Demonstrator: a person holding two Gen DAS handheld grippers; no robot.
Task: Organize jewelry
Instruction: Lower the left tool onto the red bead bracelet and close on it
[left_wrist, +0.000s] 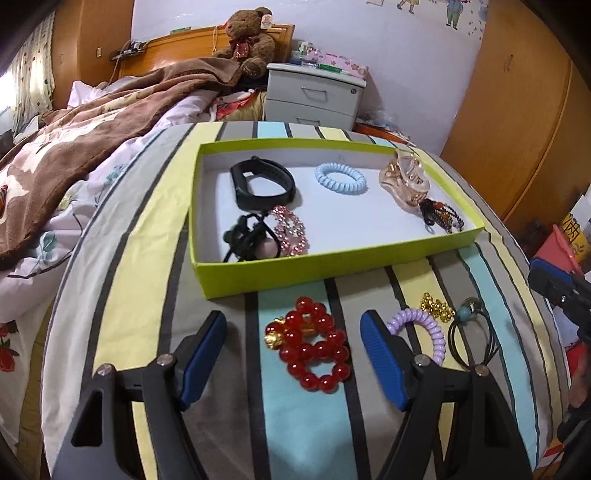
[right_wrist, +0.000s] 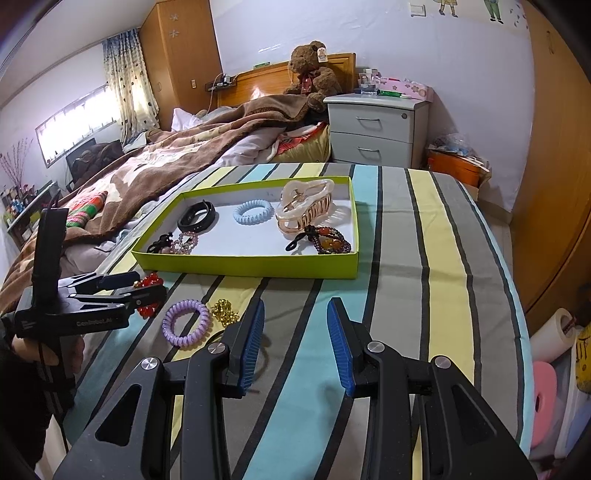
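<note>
The left tool (left_wrist: 293, 341) stands wide, its blue pads either side of the red bead bracelet (left_wrist: 314, 349) on the striped tabletop (left_wrist: 295, 424), not touching it. The lime tray (left_wrist: 332, 264) lies at twelve o'clock. The right tool (right_wrist: 295, 343) gapes narrower, empty.

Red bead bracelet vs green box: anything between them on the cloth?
Nothing. The left wrist view shows only bare striped cloth between the red bracelet and the box.
</note>
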